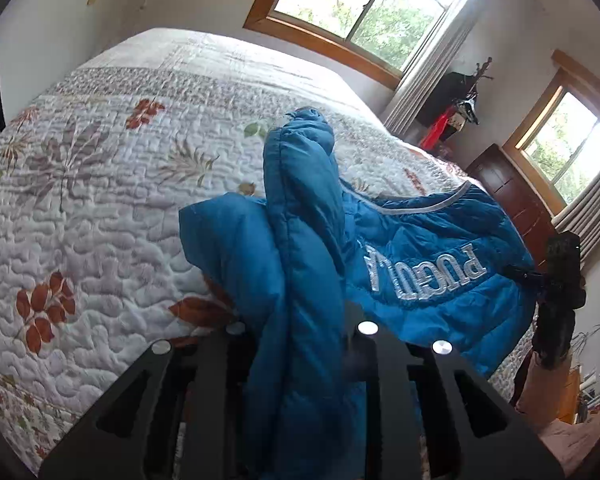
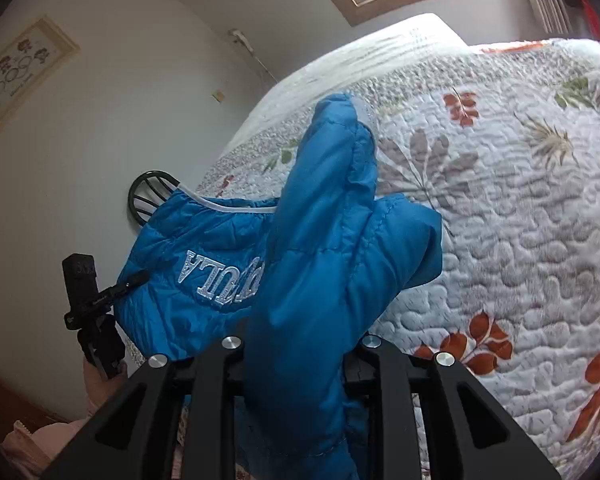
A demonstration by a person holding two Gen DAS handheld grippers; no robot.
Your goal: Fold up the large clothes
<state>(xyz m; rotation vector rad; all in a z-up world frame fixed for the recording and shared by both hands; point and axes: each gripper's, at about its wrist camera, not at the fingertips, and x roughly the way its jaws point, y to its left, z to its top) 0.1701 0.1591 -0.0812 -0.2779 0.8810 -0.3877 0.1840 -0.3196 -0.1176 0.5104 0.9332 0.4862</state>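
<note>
A blue quilted puffer jacket [image 1: 420, 240] with silver embroidered letters lies at the near edge of the bed, held up at two places. My left gripper [image 1: 300, 344] is shut on a thick fold of the jacket, which bulges up between its fingers. My right gripper [image 2: 296, 356] is shut on another fold of the jacket [image 2: 320, 240], a sleeve-like part standing up over it. The right gripper also shows at the right in the left wrist view [image 1: 560, 280], and the left gripper at the left in the right wrist view [image 2: 92, 304].
The bed carries a white quilted cover [image 1: 100, 200] with leaf prints. A black metal chair back [image 2: 148, 192] stands by the bed. Windows [image 1: 360, 4], a dark wooden cabinet [image 1: 508, 192] and clothes on a rack [image 1: 456, 108] are beyond the bed.
</note>
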